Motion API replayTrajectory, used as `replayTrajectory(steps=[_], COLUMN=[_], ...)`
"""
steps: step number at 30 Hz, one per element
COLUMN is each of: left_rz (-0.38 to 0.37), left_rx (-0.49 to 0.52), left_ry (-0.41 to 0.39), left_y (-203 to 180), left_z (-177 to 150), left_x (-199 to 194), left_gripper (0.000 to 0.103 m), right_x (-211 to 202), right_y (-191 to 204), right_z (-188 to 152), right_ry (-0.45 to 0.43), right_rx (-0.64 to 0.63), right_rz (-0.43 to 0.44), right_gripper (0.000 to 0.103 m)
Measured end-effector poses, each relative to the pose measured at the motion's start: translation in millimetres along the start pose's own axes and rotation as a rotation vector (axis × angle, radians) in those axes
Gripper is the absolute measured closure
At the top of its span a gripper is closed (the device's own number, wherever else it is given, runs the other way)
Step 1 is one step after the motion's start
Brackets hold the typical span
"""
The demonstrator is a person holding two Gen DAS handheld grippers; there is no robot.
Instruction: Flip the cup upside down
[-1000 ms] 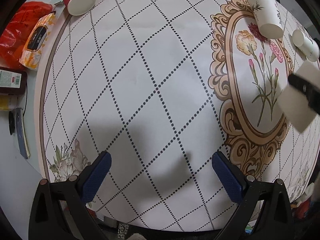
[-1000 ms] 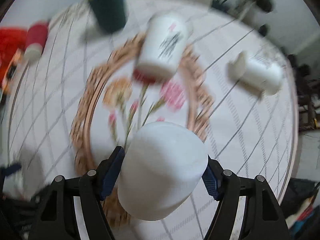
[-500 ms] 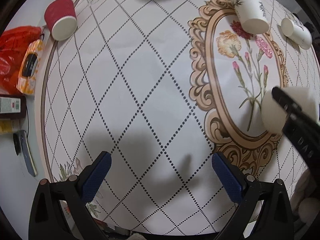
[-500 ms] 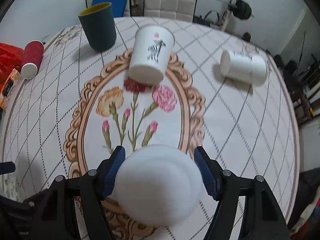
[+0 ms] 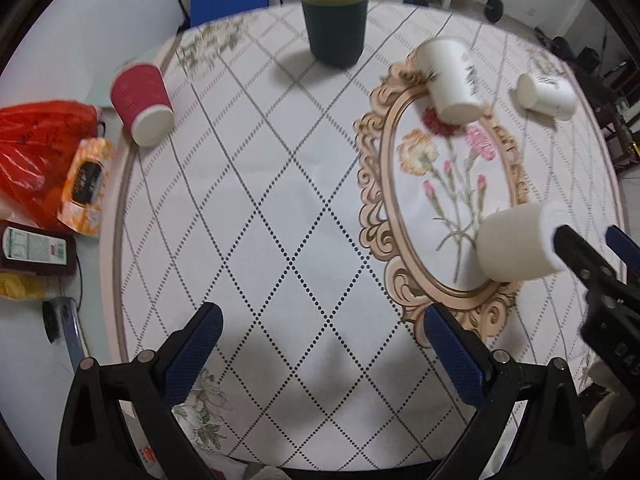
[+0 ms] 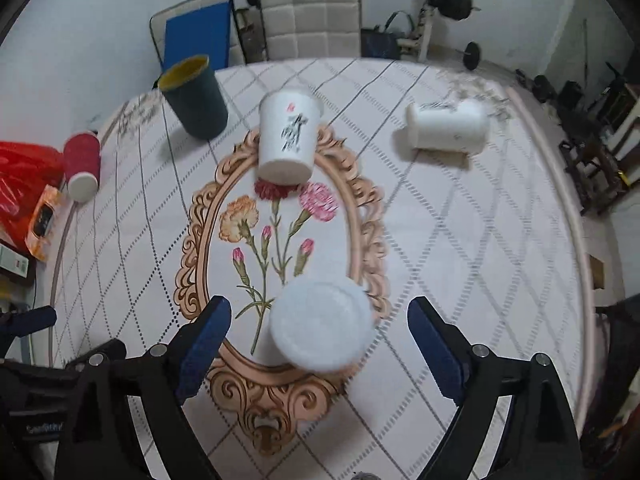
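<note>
Right-hand black gripper with blue pads (image 6: 320, 340) stands wide open around the plain white foam cup (image 6: 320, 326), its fingers clear of the cup wall on both sides and gripping nothing. That cup sits upside down, flat base up, on the lower end of the gold-scrolled oval flower print of the round white tablecloth (image 6: 460, 240). From the left wrist view the same cup (image 5: 516, 244) appears at the oval's near right edge, with the right gripper's fingers beside it. The left-hand black gripper with blue pads (image 5: 320, 344) is also wide open and empty, hovering over bare diamond-patterned cloth.

Five cups are in view. Besides the foam cup there is one white paper cup with a dark print (image 6: 288, 136), standing mouth down at the oval's far end, one white paper cup lying on its side (image 6: 448, 128) far right, one dark green cup with a yellow inside (image 6: 196, 96) upright at the far left, and one red ribbed paper cup (image 6: 82, 164) mouth down near the left rim.

Off the left rim lie a red plastic bag (image 5: 36, 152), an orange packet (image 5: 84, 184) and a dark labelled box (image 5: 36, 248). A padded chair (image 6: 312, 12) stands behind the table.
</note>
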State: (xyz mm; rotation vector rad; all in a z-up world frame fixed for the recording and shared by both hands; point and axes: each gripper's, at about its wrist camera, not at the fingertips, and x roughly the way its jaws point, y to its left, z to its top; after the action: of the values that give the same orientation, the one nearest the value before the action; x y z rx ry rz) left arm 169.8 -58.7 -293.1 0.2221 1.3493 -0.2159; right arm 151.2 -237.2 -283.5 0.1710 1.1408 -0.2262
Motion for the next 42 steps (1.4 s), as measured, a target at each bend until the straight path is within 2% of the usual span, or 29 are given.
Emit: replayTrajectory(steps=[6, 11, 19, 31, 37, 42], left_rz=[-0.007, -0.019, 0.000, -0.008, -0.001, 0.001], left_rx=[0.066, 0.062, 0.030, -0.044, -0.055, -0.054], left_ry=[-0.100, -0.177, -0.298, -0.394, -0.447, -0.456], left_y=[-8, -13, -32, -42, -47, -48], left_z=[-26, -49, -88, -135, -151, -159], left_x=[-57, -109, -193, -274, -301, -310], left_gripper=[0.000, 0.000, 0.000, 0.000, 0.000, 0.000], right_x=[-80, -139, -231, -358, -397, -406], right_y=[-7, -14, -27, -43, -44, -48], right_z=[-28, -50, -74, -103, -117, -122], right_ry=[-0.053, -0.055, -0.115, -0.257, -0.305, -0.306], right_rx=[0.066, 0.099, 0.068, 0.031, 0.017, 0.020], right_rz=[-0.095, -0.158, -0.123, -0.086, -0.086, -0.082], right_gripper=[0.010, 0.010, 0.010, 0.008, 0.008, 0.008])
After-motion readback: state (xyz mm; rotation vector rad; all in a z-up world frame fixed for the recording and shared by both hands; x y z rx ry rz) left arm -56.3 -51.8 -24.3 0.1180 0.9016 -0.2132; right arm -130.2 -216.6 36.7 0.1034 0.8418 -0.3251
